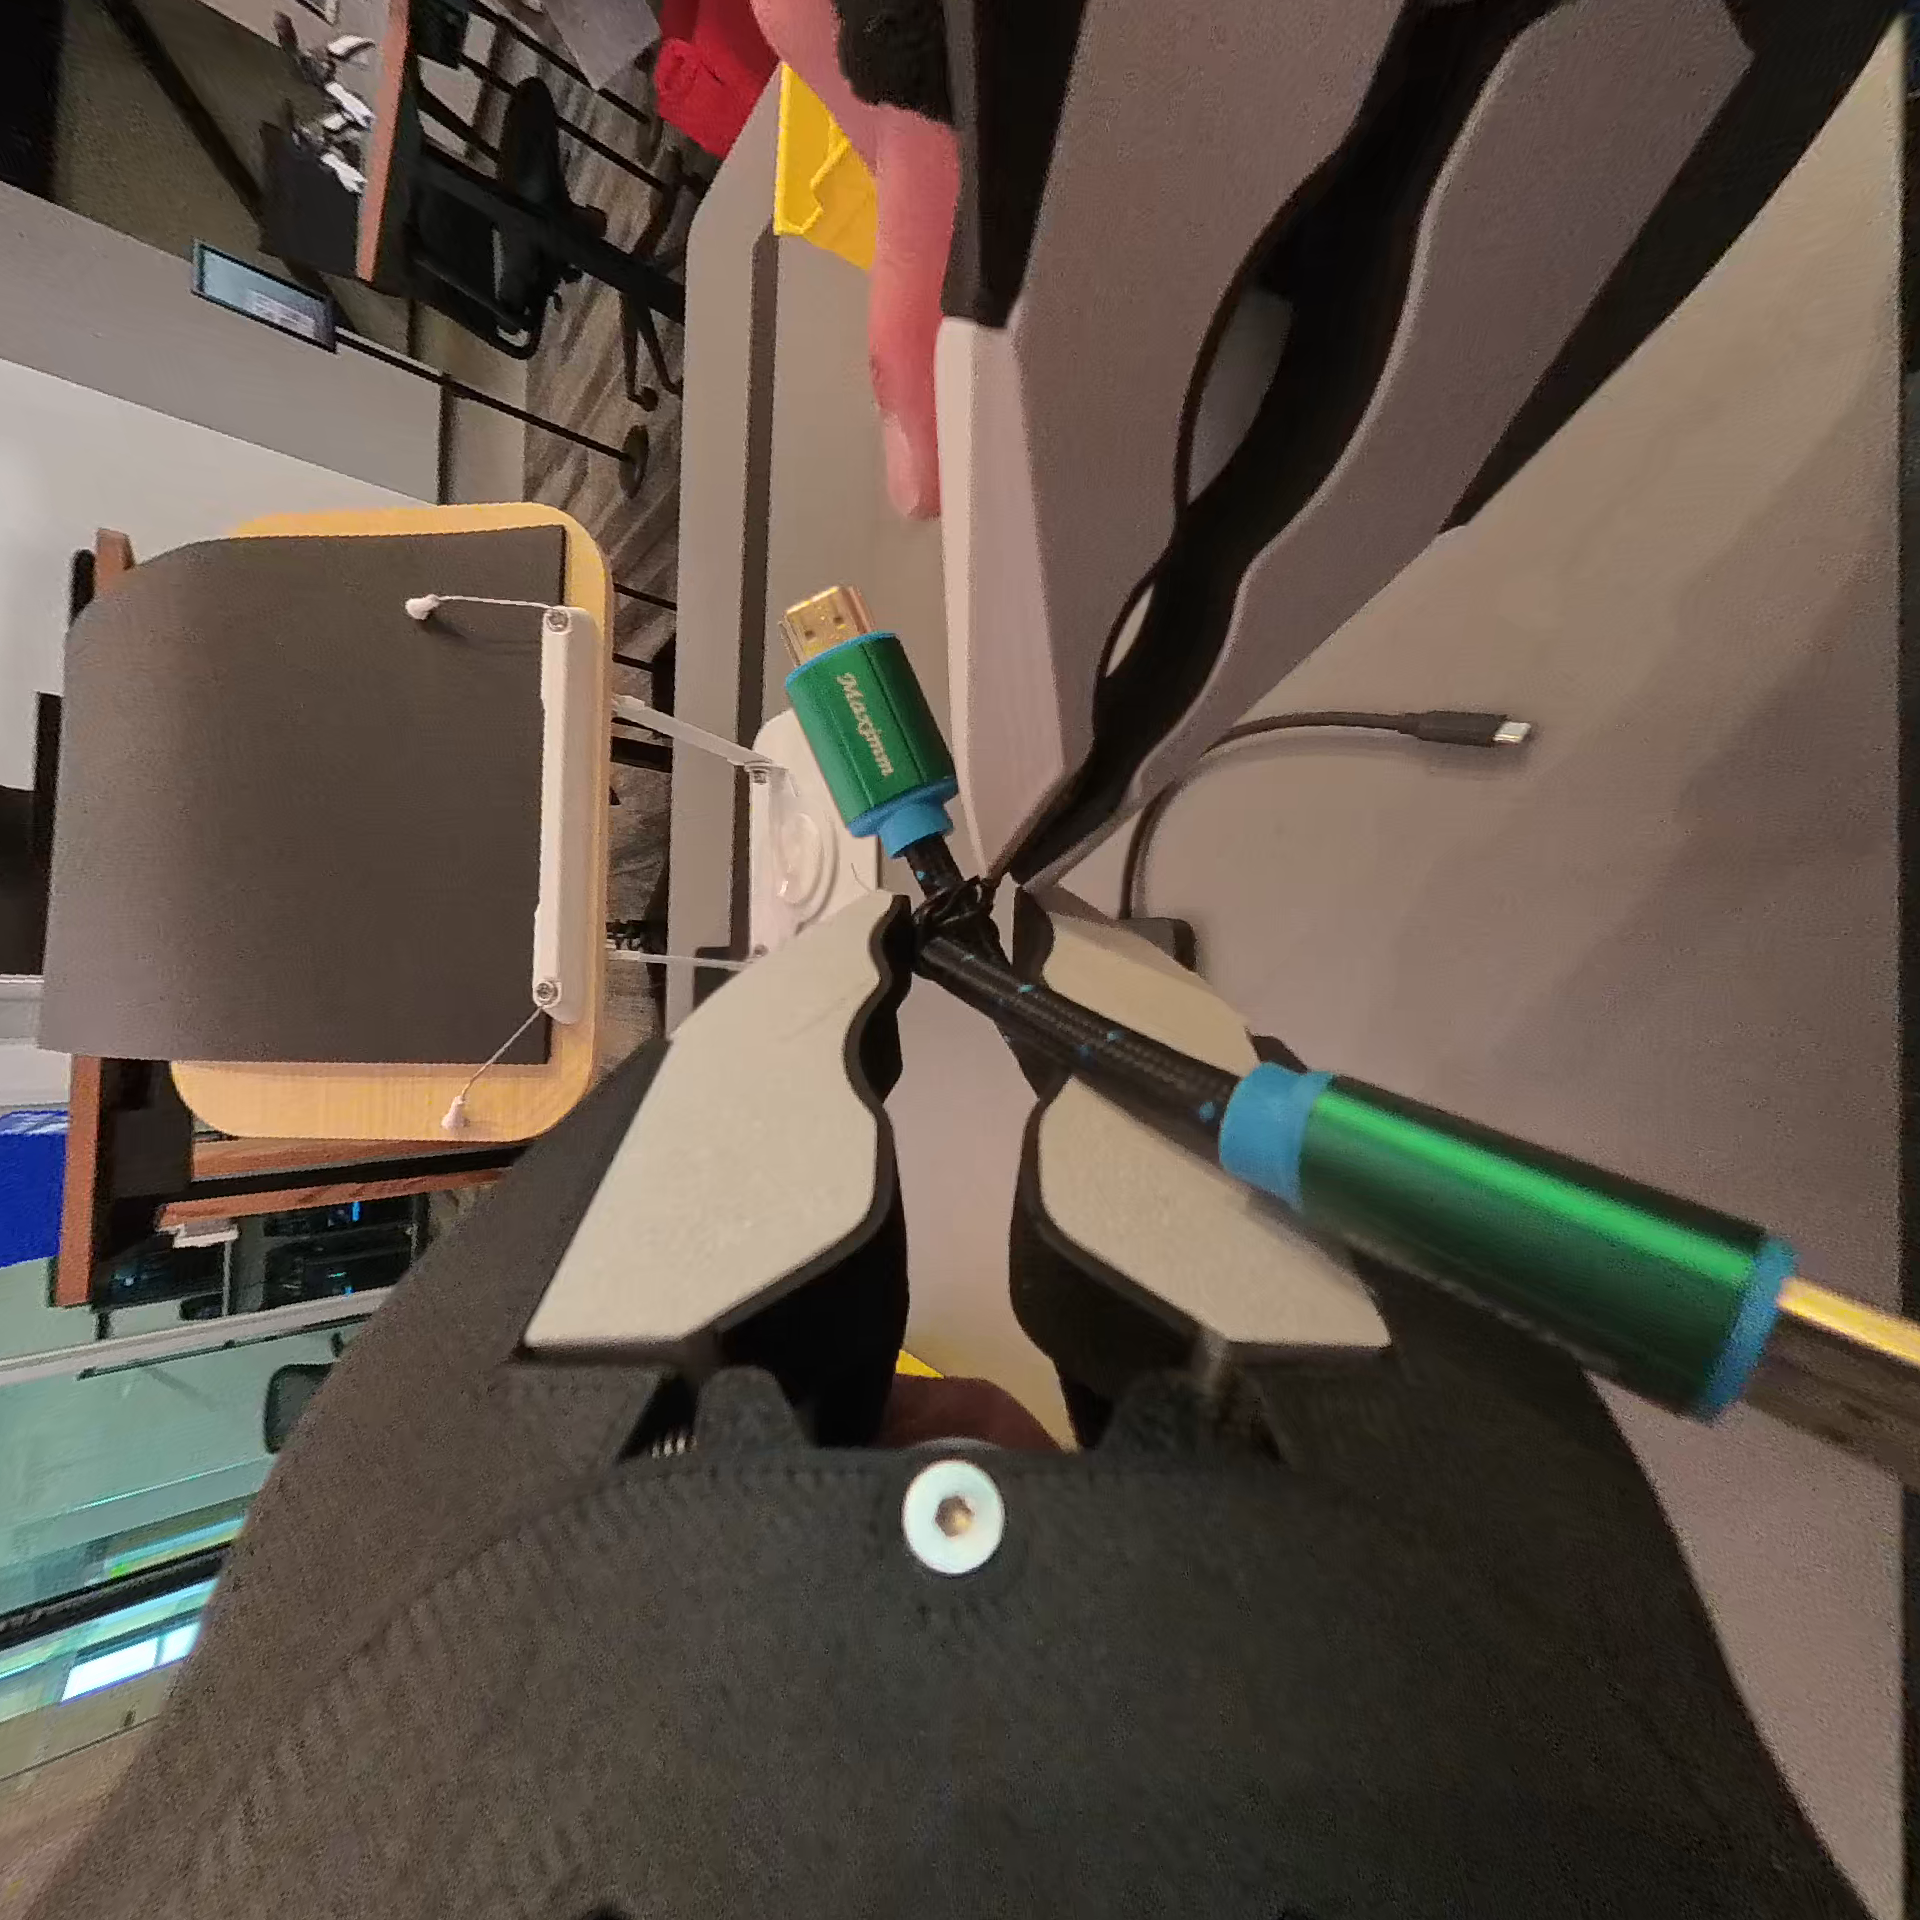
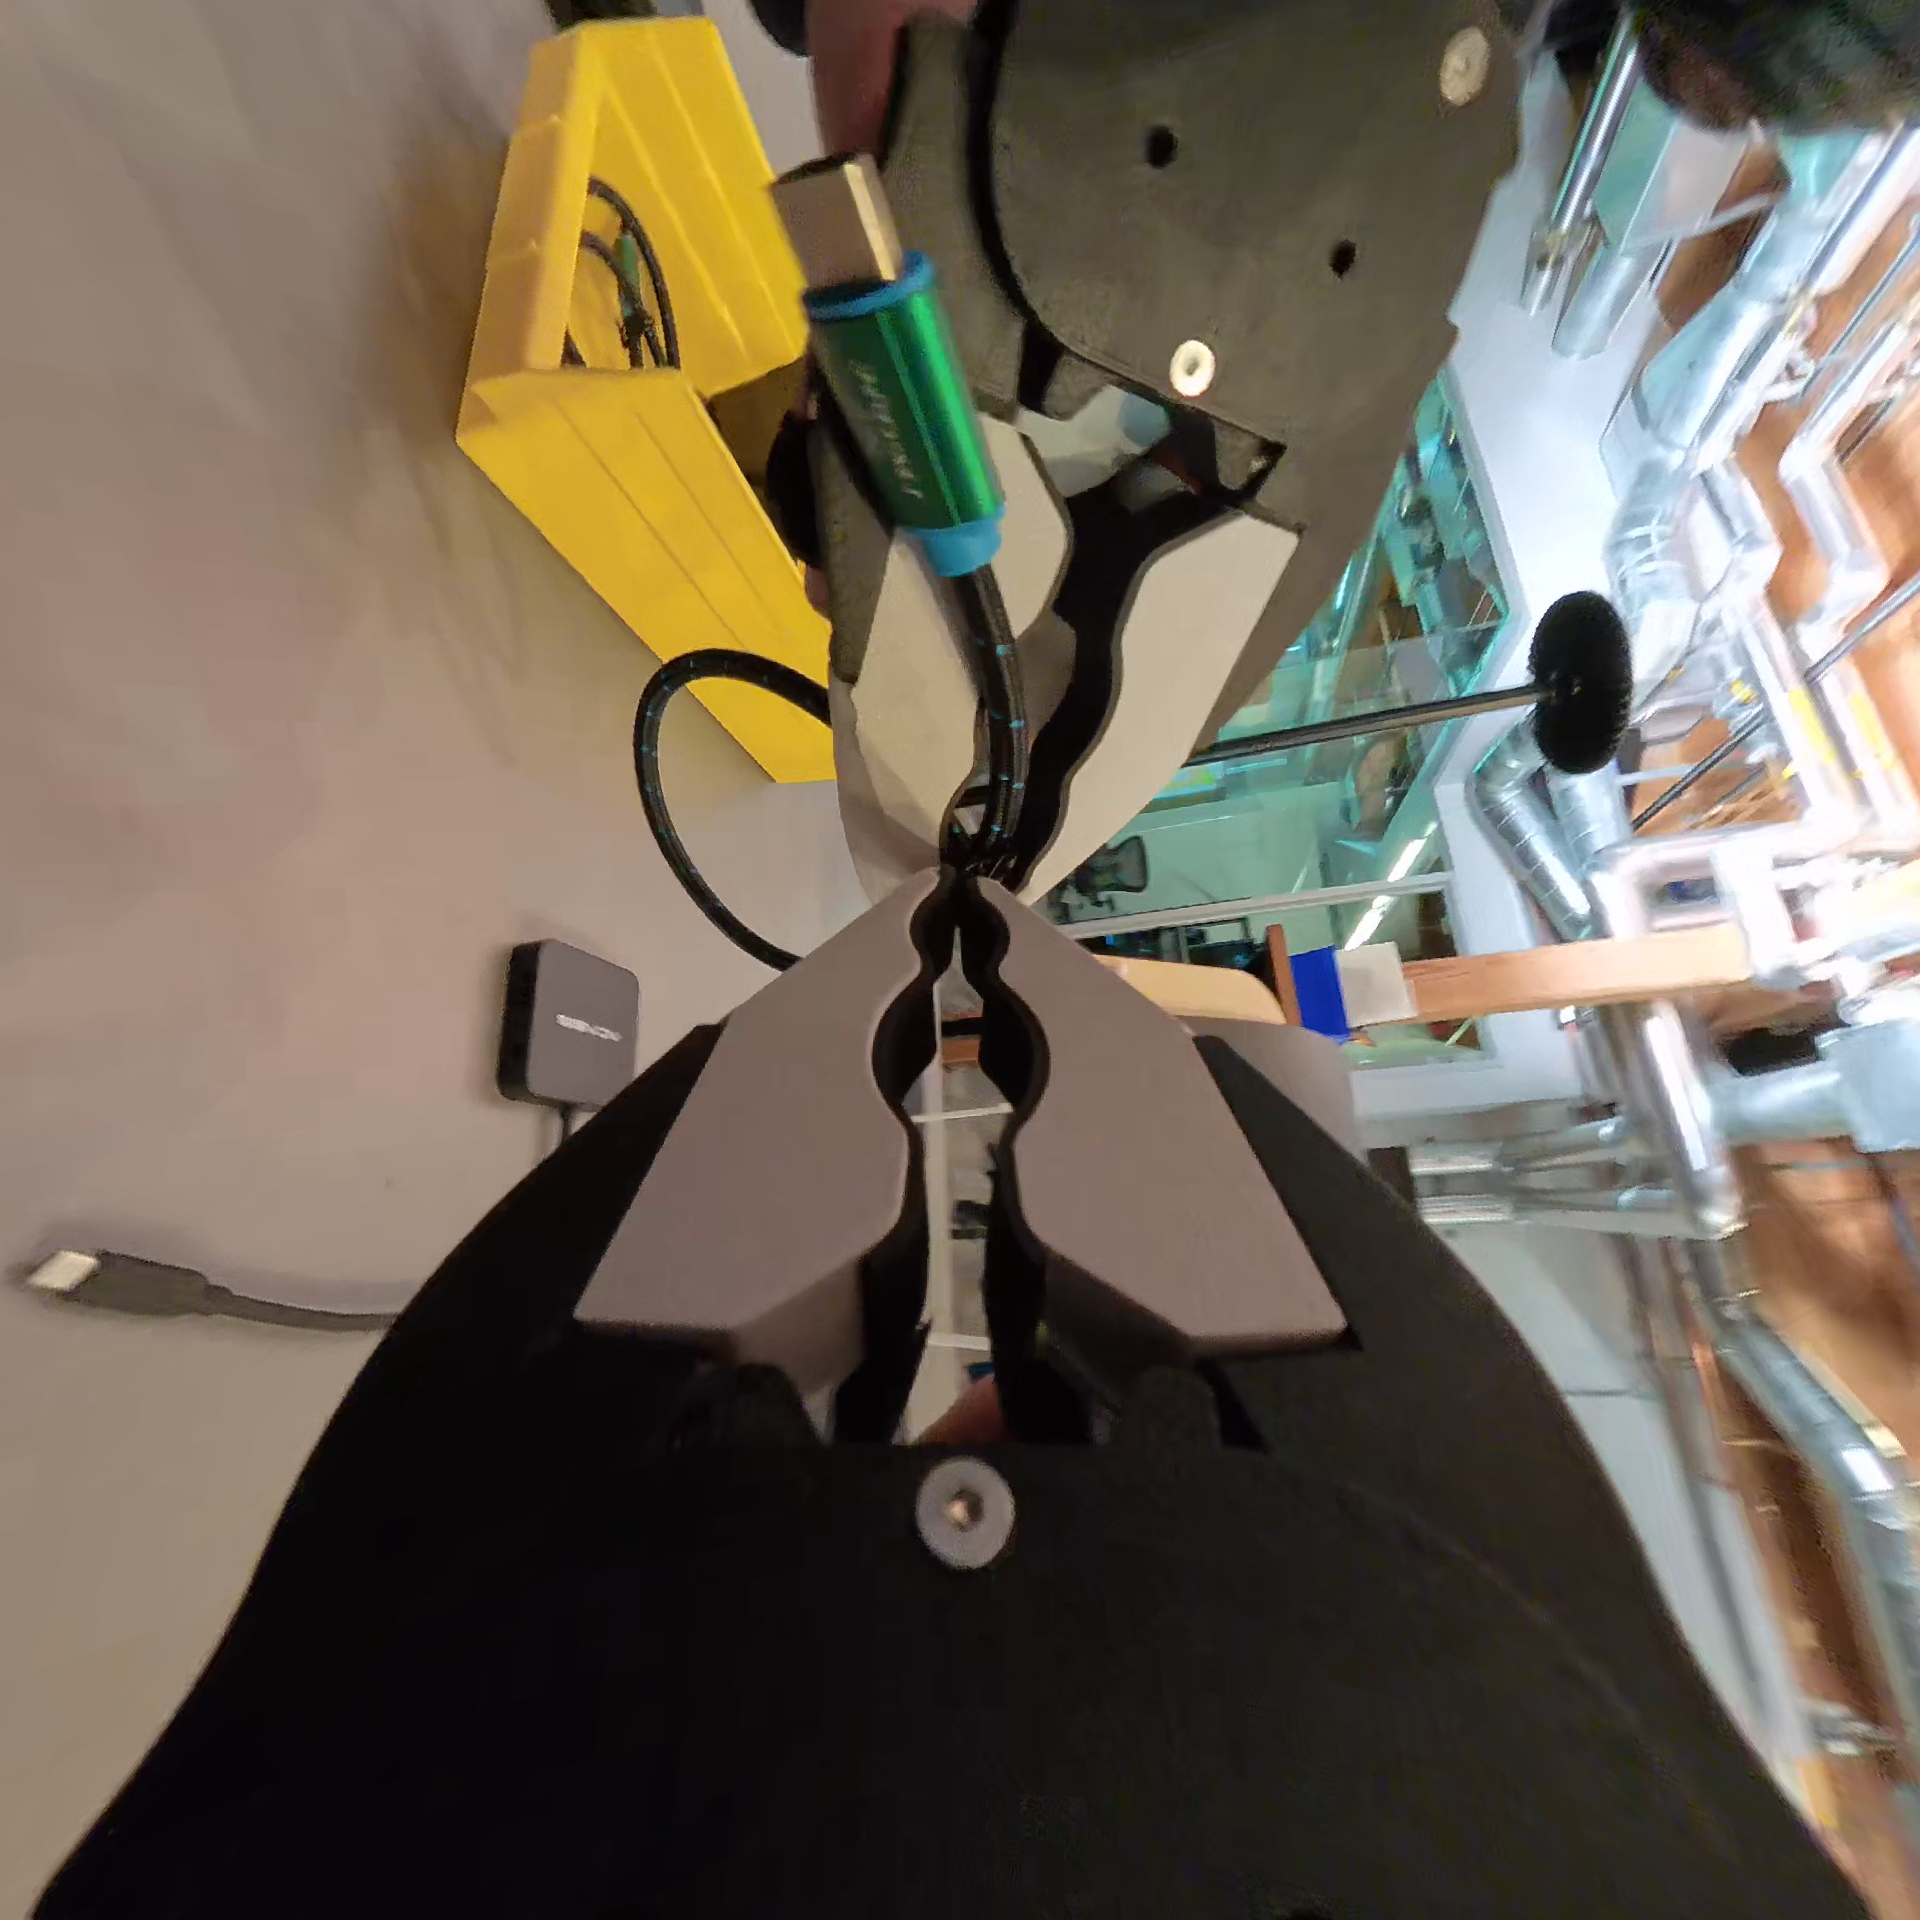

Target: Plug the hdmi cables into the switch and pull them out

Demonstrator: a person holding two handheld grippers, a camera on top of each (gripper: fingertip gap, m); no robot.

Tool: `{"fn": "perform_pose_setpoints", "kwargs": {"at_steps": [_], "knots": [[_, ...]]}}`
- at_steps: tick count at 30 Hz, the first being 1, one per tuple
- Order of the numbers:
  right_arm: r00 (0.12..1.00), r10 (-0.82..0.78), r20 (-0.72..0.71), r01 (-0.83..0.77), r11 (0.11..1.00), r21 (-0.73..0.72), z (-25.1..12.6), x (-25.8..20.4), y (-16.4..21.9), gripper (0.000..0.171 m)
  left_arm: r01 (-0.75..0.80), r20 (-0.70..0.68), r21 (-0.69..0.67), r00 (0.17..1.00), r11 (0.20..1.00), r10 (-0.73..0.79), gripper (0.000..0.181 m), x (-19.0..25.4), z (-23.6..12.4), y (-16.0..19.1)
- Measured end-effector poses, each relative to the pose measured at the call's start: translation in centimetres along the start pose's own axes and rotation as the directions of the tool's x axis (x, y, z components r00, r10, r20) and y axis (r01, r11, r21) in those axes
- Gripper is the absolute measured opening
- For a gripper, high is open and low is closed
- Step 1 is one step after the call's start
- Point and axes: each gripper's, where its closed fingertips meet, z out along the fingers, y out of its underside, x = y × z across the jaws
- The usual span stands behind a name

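Observation:
My left gripper (image 1: 961,920) is shut on a folded black braided HDMI cable (image 1: 1101,1023), gripping it near a black twist tie (image 1: 951,904). One green plug (image 1: 868,727) points away past the fingertips. A second green plug (image 1: 1507,1257) lies across my right finger. My right gripper (image 2: 954,894) is shut with its tips pinching the twist tie (image 2: 971,857), tip to tip with the left gripper (image 2: 977,821). It also shows in the left wrist view (image 1: 1006,881). The grey switch box (image 2: 569,1023) lies on the table to the left, apart from both grippers.
A yellow bin (image 2: 623,416) with more cables stands on the grey table (image 2: 260,623). A loose dark cable with a small plug (image 2: 104,1283) lies near the switch. A person's finger (image 1: 904,312) shows at the top. A wooden stand with a black sheet (image 1: 312,800) is beyond the table edge. The tips of both grippers are at nearly the same place.

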Motion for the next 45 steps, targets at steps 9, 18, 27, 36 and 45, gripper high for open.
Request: {"fn": "perform_pose_setpoints", "kwargs": {"at_steps": [9, 18, 27, 36, 45], "knots": [[0.723, 0.67, 0.165, -0.69, 0.71, 0.141, -0.2, 0.9, 0.6, 0.0, -0.033, 0.125, 0.015, 0.992, 0.999, 0.031, 0.018, -1.6, -0.2, -0.3], [0.674, 0.726, 0.139, -0.736, 0.642, 0.216, -0.1, 1.0, 1.1, 0.01, -0.002, 0.167, 0.009, 0.986, 1.0, 0.001, 0.017, -2.9, -0.2, 0.7], [0.975, 0.205, -0.083, -0.203, 0.978, 0.04, 0.8, 0.3, 1.2, 0.01, 0.001, 0.106, 0.009, 0.994, 1.0, -0.002, 0.017, -1.7, 0.1, 0.4], [0.996, 0.051, -0.076, -0.053, 0.998, -0.026, 1.0, -0.2, 1.3, 0.0, -0.025, 0.098, -0.008, 0.995, 1.0, 0.026, 0.017, -1.3, 0.3, 0.4], [0.745, 0.662, 0.077, -0.666, 0.735, 0.125, 0.4, 0.9, 1.2, 0.0, -0.071, 0.172, 0.018, 0.983, 0.997, 0.066, 0.017, -2.0, -0.2, -0.4]]}}
